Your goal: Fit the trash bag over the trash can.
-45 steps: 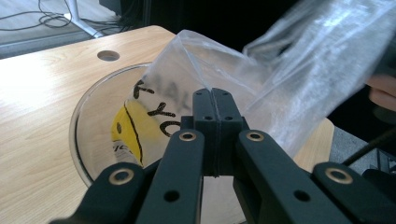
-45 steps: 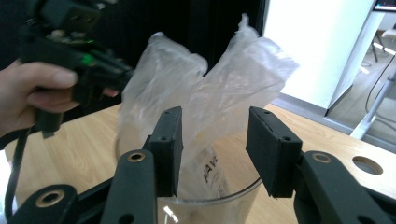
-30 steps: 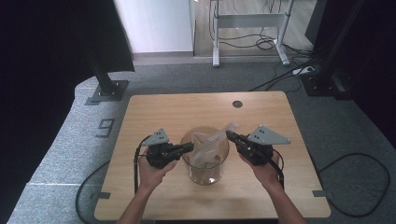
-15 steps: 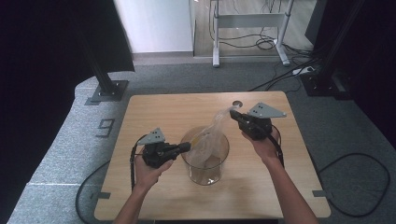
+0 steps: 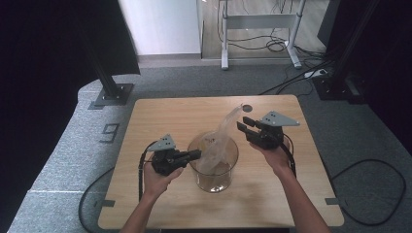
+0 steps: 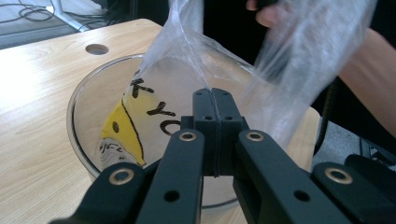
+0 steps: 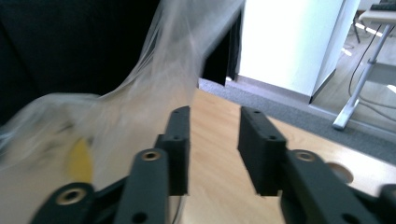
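In the high view, a clear glass jar (image 5: 213,162) is seen standing on the wooden table (image 5: 160,116), a little below the middle of the frame. A thin clear plastic bag (image 5: 219,143) is placed partly inside the jar, and its upper part is drawn out towards the upper right, where it ends in a narrow tip near a small round hole (image 5: 247,107) in the table top.

The left gripper (image 5: 193,155) is found at the left of the jar, held level, with its tips at the rim of the jar. In the left gripper view its jaws are seen pressed together, and the plastic bag (image 6: 196,60) rises directly from them, so the film is taken as pinched between them. Through the wall of the jar (image 6: 81,116) a yellow shape and black letters printed on the bag can be read only in part.

The right gripper (image 5: 246,124) is seen at the right of the jar, in the middle right part of the high view, just beside the stretched part of the bag. Its jaws have just been opening. In the right gripper view they stand apart with bare table between them, and the bag (image 7: 154,88), blurred, is seen at the left of the left jaw. Nothing is held between them.
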`<state>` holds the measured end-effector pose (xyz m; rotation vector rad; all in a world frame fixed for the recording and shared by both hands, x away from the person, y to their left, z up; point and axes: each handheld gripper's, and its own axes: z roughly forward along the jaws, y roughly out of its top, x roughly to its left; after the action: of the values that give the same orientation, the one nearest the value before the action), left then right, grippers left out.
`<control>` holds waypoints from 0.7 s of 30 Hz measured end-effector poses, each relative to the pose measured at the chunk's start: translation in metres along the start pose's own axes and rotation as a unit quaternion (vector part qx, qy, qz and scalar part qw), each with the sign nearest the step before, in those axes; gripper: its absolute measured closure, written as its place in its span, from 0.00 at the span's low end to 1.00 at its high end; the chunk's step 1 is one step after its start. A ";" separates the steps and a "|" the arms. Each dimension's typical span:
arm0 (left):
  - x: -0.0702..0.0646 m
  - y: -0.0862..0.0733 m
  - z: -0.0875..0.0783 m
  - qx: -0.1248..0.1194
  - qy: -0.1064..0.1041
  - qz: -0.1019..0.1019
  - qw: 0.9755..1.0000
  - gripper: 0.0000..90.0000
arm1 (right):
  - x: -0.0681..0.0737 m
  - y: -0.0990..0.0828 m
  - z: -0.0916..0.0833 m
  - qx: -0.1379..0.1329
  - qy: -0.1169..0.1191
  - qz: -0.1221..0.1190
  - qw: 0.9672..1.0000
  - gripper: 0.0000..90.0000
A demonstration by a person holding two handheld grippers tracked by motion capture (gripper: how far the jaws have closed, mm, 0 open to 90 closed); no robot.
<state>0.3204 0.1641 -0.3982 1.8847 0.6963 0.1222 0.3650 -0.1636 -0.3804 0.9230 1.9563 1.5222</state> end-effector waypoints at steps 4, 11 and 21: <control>0.000 0.000 0.005 -0.001 -0.002 -0.004 1.000 1.00 | 0.008 -0.006 -0.018 0.010 0.020 0.014 1.000 0.66; -0.006 0.004 0.010 0.000 -0.006 0.003 1.000 1.00 | 0.030 -0.012 -0.027 0.003 0.083 0.017 0.996 0.67; -0.004 0.003 0.011 0.001 -0.004 0.002 1.000 1.00 | 0.052 -0.006 -0.023 0.000 0.115 0.010 0.993 0.69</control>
<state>0.3223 0.1523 -0.3993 1.8875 0.6867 0.1172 0.3137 -0.1398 -0.3788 0.7988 2.1094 1.7064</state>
